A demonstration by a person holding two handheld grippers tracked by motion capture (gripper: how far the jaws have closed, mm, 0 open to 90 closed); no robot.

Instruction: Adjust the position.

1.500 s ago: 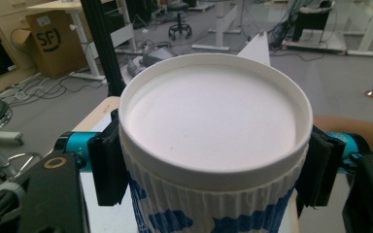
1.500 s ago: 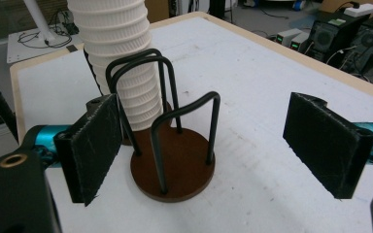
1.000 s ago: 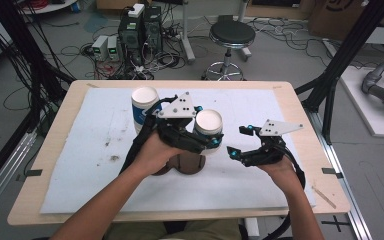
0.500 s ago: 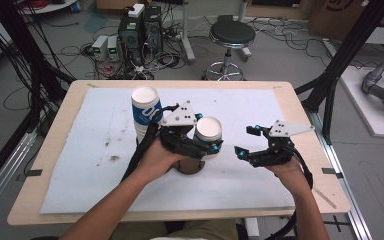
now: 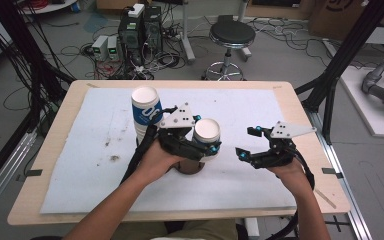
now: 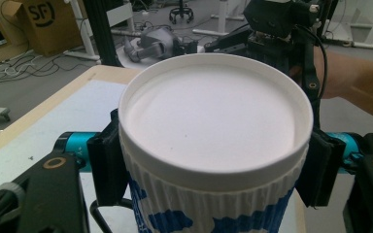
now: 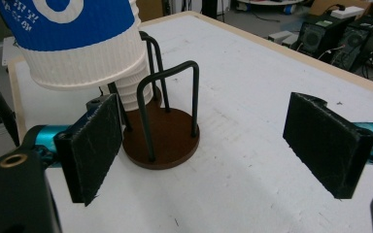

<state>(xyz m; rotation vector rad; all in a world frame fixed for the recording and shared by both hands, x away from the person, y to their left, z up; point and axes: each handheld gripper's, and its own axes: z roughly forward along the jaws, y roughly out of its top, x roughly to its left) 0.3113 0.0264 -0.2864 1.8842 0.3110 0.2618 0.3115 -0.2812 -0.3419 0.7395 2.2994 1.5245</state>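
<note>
A white ribbed paper cup with blue print is held upside down, its flat base up. My left gripper is shut on its sides, and the black pads press on both flanks. It hangs just above a brown round stand with black wire loops. My right gripper stands open to the right of the stand with nothing between its pads. In the right gripper view the held cup sits at the upper left.
A stack of the same cups stands upside down just left of my left gripper. A white mat covers the wooden table. Black frame posts stand at both table sides.
The held cup has sunk a little toward the stand. The right gripper has barely shifted, and both grippers keep their states.
</note>
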